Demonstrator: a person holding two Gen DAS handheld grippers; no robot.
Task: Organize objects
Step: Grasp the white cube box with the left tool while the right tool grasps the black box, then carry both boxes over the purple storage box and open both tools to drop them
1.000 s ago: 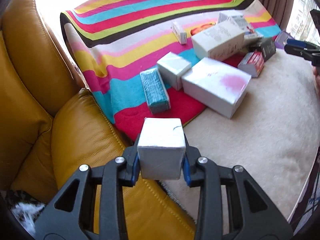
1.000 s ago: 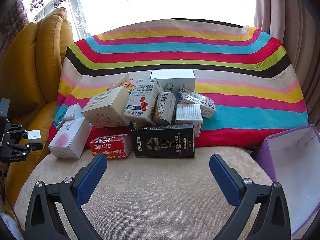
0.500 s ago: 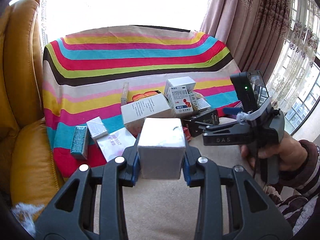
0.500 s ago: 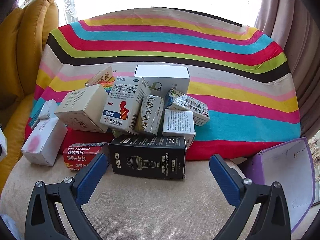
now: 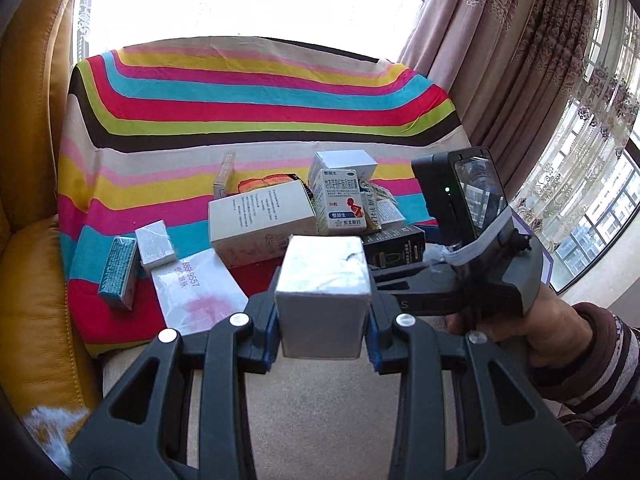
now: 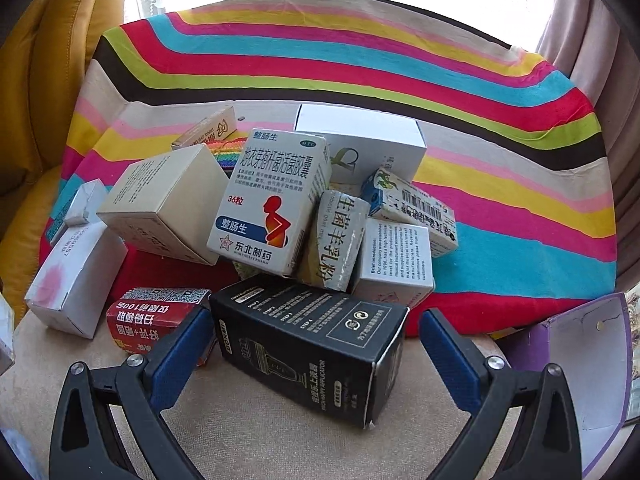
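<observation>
The left gripper [image 5: 323,322] pinched a small white box [image 5: 322,296], held up off the beige cushion [image 5: 320,408]. The right gripper [image 6: 316,350] was spread wide, its blue pads [image 6: 178,354] either side of the black box [image 6: 316,344] lying before the pile on the striped cloth [image 6: 500,208].

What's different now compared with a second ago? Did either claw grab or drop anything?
Nothing was grabbed or dropped. The left claw swung away from the yellow armchair toward the pile, still clamping the small white box. The right claw moved in toward the pile, still open, its fingers now either side of the black box. The boxes themselves stayed put.
</observation>
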